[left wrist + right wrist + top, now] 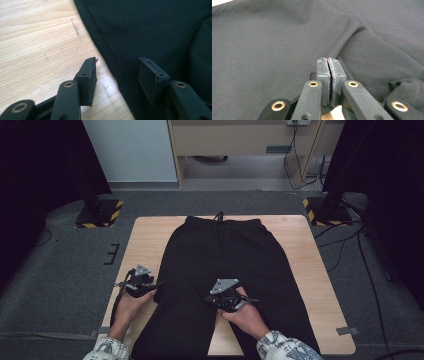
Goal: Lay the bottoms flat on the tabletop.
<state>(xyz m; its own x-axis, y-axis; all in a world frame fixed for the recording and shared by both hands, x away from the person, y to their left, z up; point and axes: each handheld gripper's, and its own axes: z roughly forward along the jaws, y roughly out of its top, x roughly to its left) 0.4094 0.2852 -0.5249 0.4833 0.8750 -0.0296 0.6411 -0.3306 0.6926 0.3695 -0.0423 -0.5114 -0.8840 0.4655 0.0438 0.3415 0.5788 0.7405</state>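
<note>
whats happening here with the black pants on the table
A person is working on a pair of black pants spread flat on a wooden table, with a gripper in each hand. The left gripper is at the outer edge of one leg, jaws open and straddling the hem line, one pad over the wood and one over the cloth, gripping nothing yet. The right gripper is at the crotch, where the legs split, jaws pressed shut; whether cloth is pinched between them I cannot tell.

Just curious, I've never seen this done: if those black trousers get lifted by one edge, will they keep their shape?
Probably not. The black trousers lie flat with soft creases near the crotch, so they would likely droop and fold. The matte cloth looks unlikely to slip on the wooden table.
</note>
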